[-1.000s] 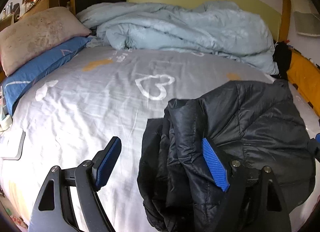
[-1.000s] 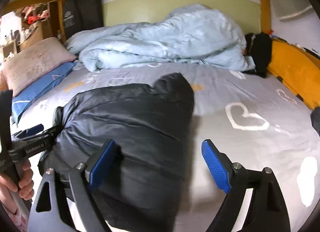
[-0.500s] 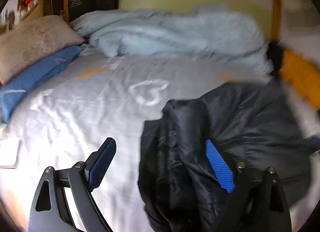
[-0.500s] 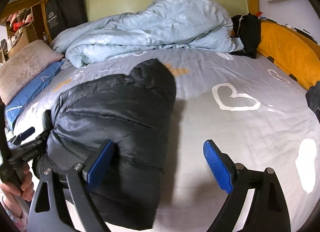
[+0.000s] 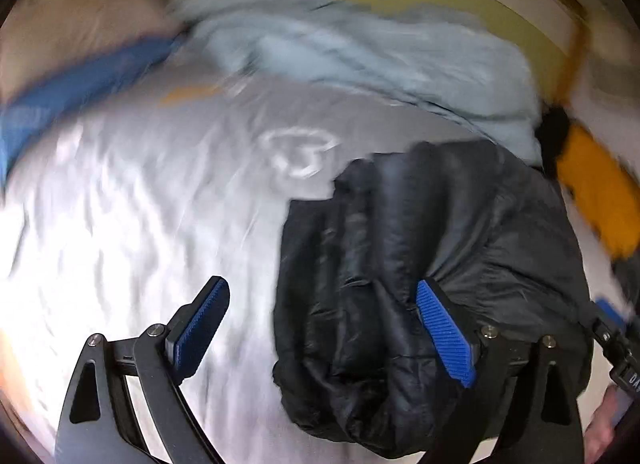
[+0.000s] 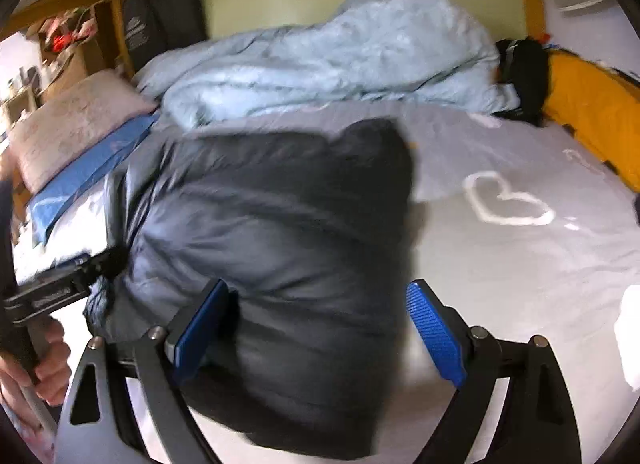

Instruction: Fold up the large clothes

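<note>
A black puffer jacket (image 5: 440,264) lies folded in a thick bundle on the grey bedsheet (image 5: 140,203). My left gripper (image 5: 324,328) is open; its right finger rests on the jacket's left side, its left finger is over bare sheet. In the right wrist view the jacket (image 6: 280,223) fills the middle. My right gripper (image 6: 316,332) is open and straddles the jacket's near right edge. The left gripper also shows there at the jacket's left edge (image 6: 60,288).
A light blue duvet (image 6: 320,59) is heaped at the back of the bed. A pink pillow (image 6: 72,119) and a blue pillow (image 6: 92,171) lie at the left. An orange cushion (image 6: 592,111) and a black item (image 6: 524,75) sit at the right.
Both views have shifted, and the left view is blurred by motion. The right gripper has moved left over the jacket's edge. Both grippers stay open.
</note>
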`<state>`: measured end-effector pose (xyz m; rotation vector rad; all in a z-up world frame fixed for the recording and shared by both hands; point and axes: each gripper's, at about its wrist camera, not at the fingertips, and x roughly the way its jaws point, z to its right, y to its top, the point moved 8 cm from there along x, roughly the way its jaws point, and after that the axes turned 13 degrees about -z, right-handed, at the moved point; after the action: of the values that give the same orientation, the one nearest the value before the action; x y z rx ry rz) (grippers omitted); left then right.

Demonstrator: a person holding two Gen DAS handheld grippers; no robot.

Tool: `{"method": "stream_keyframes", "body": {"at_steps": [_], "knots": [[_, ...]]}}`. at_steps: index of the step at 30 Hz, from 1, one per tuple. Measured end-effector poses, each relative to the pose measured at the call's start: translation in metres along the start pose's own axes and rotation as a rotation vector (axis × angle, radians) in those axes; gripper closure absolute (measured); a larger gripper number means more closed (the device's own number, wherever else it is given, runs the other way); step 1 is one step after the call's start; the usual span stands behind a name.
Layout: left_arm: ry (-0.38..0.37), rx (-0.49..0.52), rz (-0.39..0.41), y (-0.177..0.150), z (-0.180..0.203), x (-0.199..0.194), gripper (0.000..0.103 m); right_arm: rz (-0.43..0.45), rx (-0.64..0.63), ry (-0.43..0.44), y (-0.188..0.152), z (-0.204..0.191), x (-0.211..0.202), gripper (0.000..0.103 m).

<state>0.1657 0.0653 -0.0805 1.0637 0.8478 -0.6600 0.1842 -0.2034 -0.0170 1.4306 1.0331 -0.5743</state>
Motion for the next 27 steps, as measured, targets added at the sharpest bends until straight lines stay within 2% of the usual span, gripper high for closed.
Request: {"method": "stream_keyframes", "body": {"at_steps": [1,3,7,9,11,14,16,17,18,20,21,22,23,25,27], "knots": [[-0.003,-0.032,-0.031,-0.001,-0.007,0.006,0.009,0.024,0.047,-0.033,0.003,0.011,-0.004,0.013],[0.010,-0.029,-0.056,-0.005,-0.009,0.015,0.009,0.056,0.141,-0.060,0.005,0.032,-0.009,0.010],[0.094,0.046,-0.033,-0.009,0.000,0.021,0.009,0.001,0.227,0.011,0.006,0.055,0.000,0.010],[0.154,0.107,-0.029,-0.010,0.006,0.025,0.009,-0.025,0.248,0.062,0.006,0.060,0.004,0.010],[0.177,0.125,-0.017,-0.009,0.008,0.027,0.009,-0.073,0.242,0.146,0.003,0.054,0.012,0.010],[0.143,0.089,-0.048,-0.009,0.003,0.032,0.008,-0.099,0.268,0.248,-0.003,0.047,0.020,0.012],[0.127,0.083,-0.067,-0.006,0.001,0.038,0.003,-0.124,0.274,0.313,-0.008,0.040,0.028,0.012],[0.096,0.077,-0.081,-0.006,0.000,0.040,0.002,-0.149,0.277,0.357,-0.011,0.034,0.035,0.012],[0.035,0.062,-0.099,-0.007,-0.001,0.042,0.002,-0.172,0.273,0.389,-0.013,0.029,0.041,0.012],[-0.199,-0.013,-0.171,-0.010,0.000,0.046,0.004,-0.222,0.260,0.446,-0.017,0.018,0.052,0.017],[-0.366,-0.087,-0.226,-0.012,0.000,0.050,0.004,-0.228,0.264,0.446,-0.019,0.015,0.055,0.018],[-0.485,-0.160,-0.286,-0.014,-0.002,0.055,0.004,-0.224,0.264,0.438,-0.019,0.014,0.057,0.024],[-0.539,-0.200,-0.319,-0.015,-0.004,0.058,0.004,-0.214,0.258,0.445,-0.018,0.013,0.056,0.029],[-0.551,-0.193,-0.320,-0.013,-0.005,0.058,0.004,-0.211,0.255,0.461,-0.017,0.013,0.053,0.034],[-0.553,-0.165,-0.308,-0.014,0.002,0.055,0.004,-0.211,0.261,0.470,-0.017,0.013,0.053,0.034]]}}
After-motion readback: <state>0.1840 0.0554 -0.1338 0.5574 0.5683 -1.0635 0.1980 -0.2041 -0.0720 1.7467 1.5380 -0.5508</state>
